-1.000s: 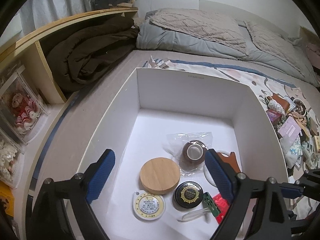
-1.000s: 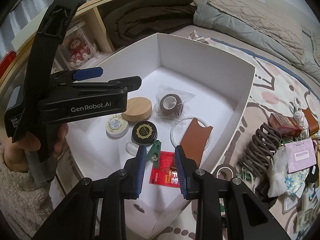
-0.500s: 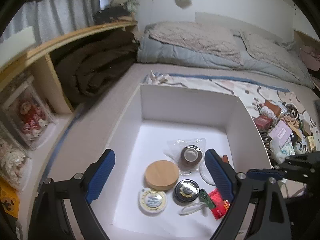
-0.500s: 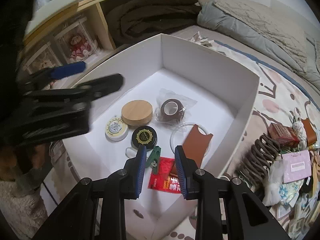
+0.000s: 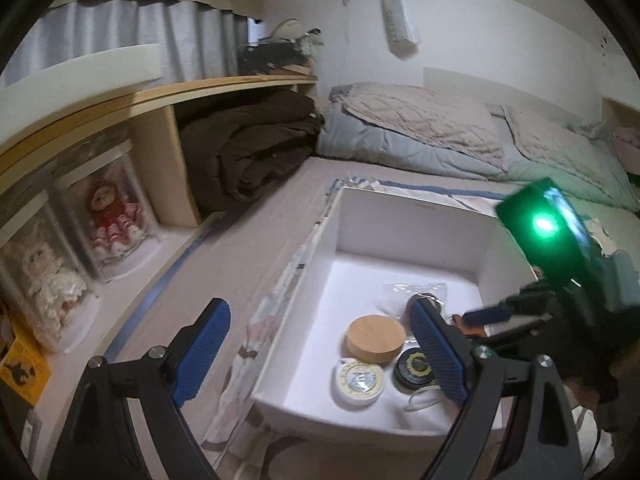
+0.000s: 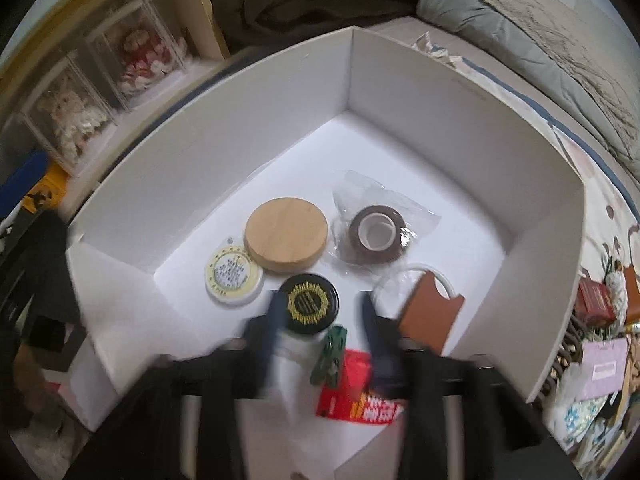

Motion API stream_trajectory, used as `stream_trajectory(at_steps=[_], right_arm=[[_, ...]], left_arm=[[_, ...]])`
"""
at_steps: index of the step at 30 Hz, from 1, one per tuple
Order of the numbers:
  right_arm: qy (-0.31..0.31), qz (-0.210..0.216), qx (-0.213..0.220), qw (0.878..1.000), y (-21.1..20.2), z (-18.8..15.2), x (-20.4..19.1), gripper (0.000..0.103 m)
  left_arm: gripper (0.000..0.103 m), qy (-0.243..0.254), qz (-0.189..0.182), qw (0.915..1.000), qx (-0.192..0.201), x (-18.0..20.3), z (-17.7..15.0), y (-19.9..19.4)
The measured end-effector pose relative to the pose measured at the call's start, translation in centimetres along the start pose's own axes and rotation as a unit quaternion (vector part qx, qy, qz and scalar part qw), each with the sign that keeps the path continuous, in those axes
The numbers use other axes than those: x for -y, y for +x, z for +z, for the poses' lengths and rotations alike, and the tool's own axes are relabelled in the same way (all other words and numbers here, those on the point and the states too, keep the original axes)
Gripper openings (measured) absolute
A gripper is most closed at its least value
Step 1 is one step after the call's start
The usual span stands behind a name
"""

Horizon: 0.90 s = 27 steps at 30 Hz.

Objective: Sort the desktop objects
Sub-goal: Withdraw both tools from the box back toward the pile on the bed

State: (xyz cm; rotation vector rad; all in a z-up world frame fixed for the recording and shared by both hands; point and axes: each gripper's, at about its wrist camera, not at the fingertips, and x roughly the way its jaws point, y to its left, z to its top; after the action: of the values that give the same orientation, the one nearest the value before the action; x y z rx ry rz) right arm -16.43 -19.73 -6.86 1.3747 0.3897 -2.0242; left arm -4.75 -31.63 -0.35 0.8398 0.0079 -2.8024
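A white open box (image 6: 420, 88) holds a round wooden lid (image 6: 286, 238), a white-yellow tin (image 6: 234, 276), a black gold-printed tin (image 6: 310, 302), bagged brown tape (image 6: 376, 236), a brown leather tag (image 6: 430, 314), a green clip (image 6: 330, 354) and a red packet (image 6: 352, 388). My right gripper (image 6: 320, 320) is open, blurred and empty, low in the box over the black tin. My left gripper (image 5: 316, 354) is open and empty, above the box's near left wall (image 5: 296, 300). The right gripper's body (image 5: 548, 240) shows a green light.
A wooden shelf (image 5: 160, 128) at the left holds cased dolls (image 5: 112, 220) and a brown blanket (image 5: 248, 148). Grey bedding (image 5: 420, 128) lies behind the box. A heap of small items (image 6: 600, 320) lies to the box's right on a patterned cloth.
My left gripper has pulled back and to the left, out of the box. My right gripper has moved forward and down into the box and its jaws have widened.
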Motion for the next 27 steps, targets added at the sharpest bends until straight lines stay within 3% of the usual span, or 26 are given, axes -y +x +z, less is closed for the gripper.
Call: stream_trajectory(at_steps=[6,13,17,22,27], right_arm=[[-0.002,-0.020,-0.026,0.999,2.6,1.7,-0.7,0.070],[-0.012,-0.005,-0.083,0.996,5.1,2.8,-1.6,0.071],[-0.018,-0.027,-0.107,0.994,6.1,3.1,-1.8,0.072],[0.022,-0.034,-0.105,0.994,6.4,4.1,-0.5,0.073],[0.052,-0.028,-0.072,0.996,4.8,4.4,0.7,0.073]], left_arm=[[0.092,-0.011,0.001,0.9999,0.009,-1.1,-2.5,-0.8],[0.092,-0.019,0.001,0.9997,0.016,-1.9,-4.1,-1.3],[0.092,-0.014,-0.001,0.9998,0.016,-1.7,-4.3,-1.2],[0.092,-0.009,-0.002,0.9999,0.012,-1.5,-4.7,-1.3],[0.092,-0.002,0.000,1.0000,0.008,-1.0,-4.8,-1.5]])
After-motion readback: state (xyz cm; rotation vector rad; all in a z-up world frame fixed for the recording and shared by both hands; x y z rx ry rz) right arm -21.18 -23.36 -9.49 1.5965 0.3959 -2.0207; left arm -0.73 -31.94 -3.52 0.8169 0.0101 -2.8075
